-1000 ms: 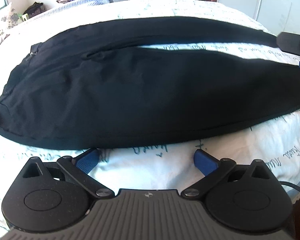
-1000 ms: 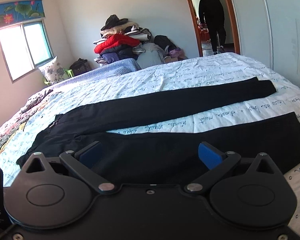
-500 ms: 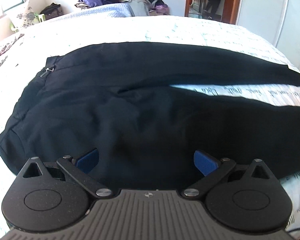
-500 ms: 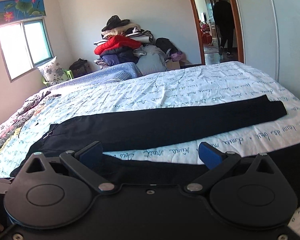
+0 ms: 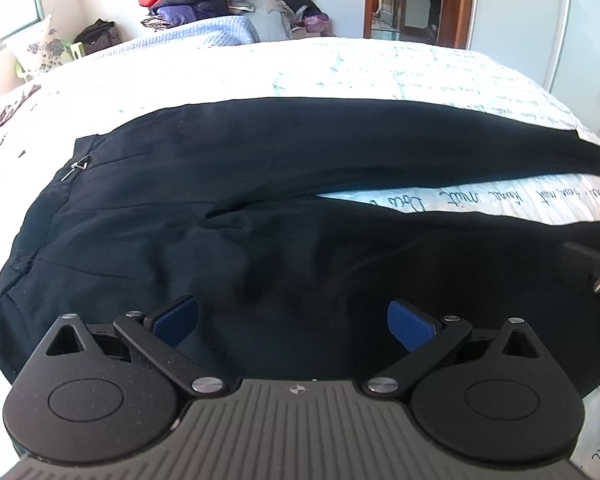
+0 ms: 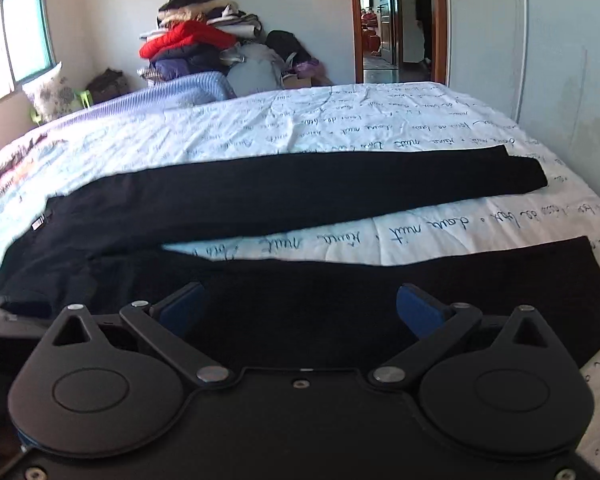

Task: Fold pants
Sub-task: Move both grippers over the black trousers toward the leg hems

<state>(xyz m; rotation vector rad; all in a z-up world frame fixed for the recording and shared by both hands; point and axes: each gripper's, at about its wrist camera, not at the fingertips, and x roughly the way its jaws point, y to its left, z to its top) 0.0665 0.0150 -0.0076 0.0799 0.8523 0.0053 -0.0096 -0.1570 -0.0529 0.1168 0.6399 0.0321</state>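
Black pants (image 5: 228, 216) lie flat across the bed, waistband to the left and both legs running right with a wedge of sheet between them. My left gripper (image 5: 294, 322) hangs open over the near leg close to the seat, nothing between its blue pads. My right gripper (image 6: 300, 310) is also open, over the near leg of the pants (image 6: 300, 196) further toward the cuff. A dark part of the right gripper shows at the right edge of the left wrist view.
The bed (image 6: 340, 120) has a white sheet with handwriting print. A pile of clothes (image 6: 196, 48) and a blue blanket sit at the far side. A window is at left, a wardrobe (image 6: 560, 60) at right, and a person stands in the doorway (image 6: 424, 20).
Both grippers have moved forward over the near pant leg, so the front sheet edge has dropped out of view. Jaws stay open. The person in the doorway has shifted.
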